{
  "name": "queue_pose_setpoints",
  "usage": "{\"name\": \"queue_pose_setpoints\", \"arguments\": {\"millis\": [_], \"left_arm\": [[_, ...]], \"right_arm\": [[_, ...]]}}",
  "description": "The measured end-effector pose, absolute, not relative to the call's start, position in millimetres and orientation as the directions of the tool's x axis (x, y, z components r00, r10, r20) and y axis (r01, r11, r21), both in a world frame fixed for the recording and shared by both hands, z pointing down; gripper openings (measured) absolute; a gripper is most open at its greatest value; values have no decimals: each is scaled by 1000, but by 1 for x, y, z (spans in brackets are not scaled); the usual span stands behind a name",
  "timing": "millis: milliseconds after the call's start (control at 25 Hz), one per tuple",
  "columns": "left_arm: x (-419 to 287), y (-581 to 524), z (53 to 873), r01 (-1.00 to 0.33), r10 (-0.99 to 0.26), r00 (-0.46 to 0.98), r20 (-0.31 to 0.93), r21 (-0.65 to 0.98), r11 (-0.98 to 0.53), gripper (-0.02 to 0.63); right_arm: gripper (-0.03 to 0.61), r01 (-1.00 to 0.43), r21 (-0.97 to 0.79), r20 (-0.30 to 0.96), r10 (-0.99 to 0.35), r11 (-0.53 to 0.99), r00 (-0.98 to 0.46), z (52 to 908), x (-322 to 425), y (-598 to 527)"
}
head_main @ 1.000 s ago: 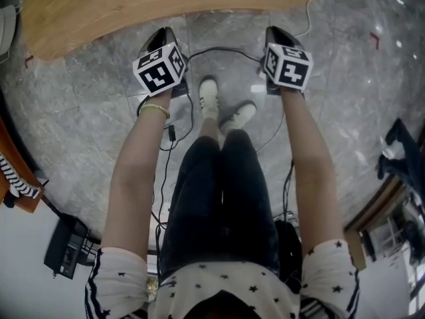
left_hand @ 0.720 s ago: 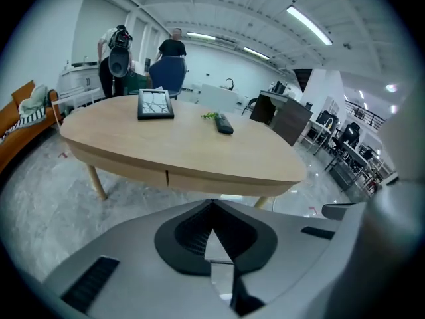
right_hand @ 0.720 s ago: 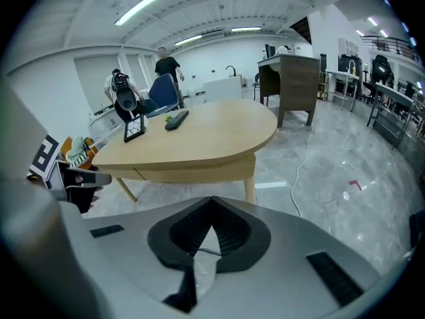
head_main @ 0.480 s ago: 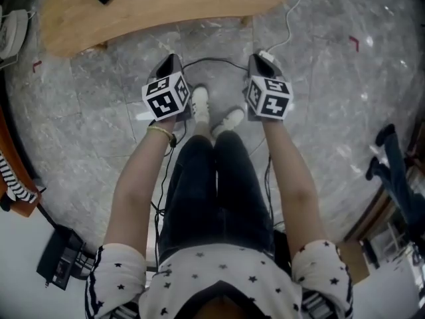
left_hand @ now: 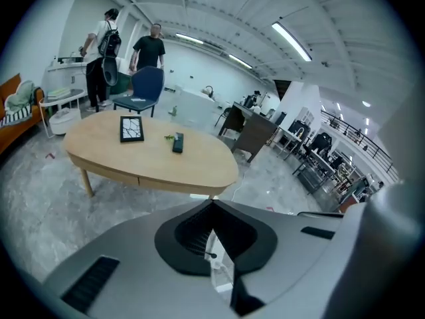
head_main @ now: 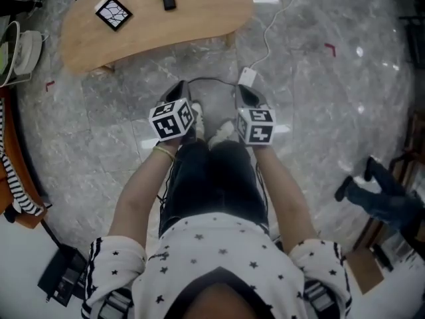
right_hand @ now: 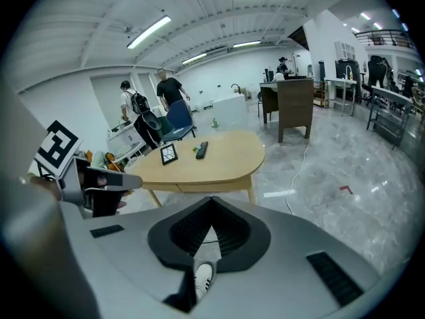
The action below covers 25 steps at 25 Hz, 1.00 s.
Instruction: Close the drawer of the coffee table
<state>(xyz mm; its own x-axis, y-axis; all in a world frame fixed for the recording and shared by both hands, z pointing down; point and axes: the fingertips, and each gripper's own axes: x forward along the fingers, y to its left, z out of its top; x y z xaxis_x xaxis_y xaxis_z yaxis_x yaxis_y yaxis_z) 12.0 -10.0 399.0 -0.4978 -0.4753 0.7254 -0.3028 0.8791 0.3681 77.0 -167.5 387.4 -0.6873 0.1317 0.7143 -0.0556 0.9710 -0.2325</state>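
1. Drawer [left_hand: 166, 181] is seen flush in the desk [head_main: 199, 18] at 12 o'clock; closing is judged done.
2. Left tongs [head_main: 178, 88] and right tongs [head_main: 240, 90] are pressed together, empty, well apart from it.

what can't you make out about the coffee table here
Drawer front: from the head view the tabletop hides it; in both gripper views it is too small to judge whether it sits flush.
Green item beside the black remote: too small to identify in any view.
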Motion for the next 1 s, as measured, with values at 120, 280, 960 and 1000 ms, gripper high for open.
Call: {"name": "queue_pose_setpoints", "arguments": {"millis": [120, 280, 960, 1000], "left_arm": [[23, -16, 369, -314, -487, -492, 721, 375, 872, 9], [38, -30, 332, -369, -513, -483, 710, 367, 854, 9], [116, -78, 259, -443, -606, -420, 675, 430, 787, 9], [118, -81, 256, -447, -611, -413, 675, 434, 782, 9]], "right_arm": [[11, -65, -251, 700, 134, 966, -701, 355, 95, -171], [11, -78, -269, 676, 130, 960, -726, 316, 113, -177], [11, -76, -298, 590, 121, 951, -798, 213, 181, -196], [11, -79, -303, 584, 120, 950, -803, 209, 185, -199]]}}
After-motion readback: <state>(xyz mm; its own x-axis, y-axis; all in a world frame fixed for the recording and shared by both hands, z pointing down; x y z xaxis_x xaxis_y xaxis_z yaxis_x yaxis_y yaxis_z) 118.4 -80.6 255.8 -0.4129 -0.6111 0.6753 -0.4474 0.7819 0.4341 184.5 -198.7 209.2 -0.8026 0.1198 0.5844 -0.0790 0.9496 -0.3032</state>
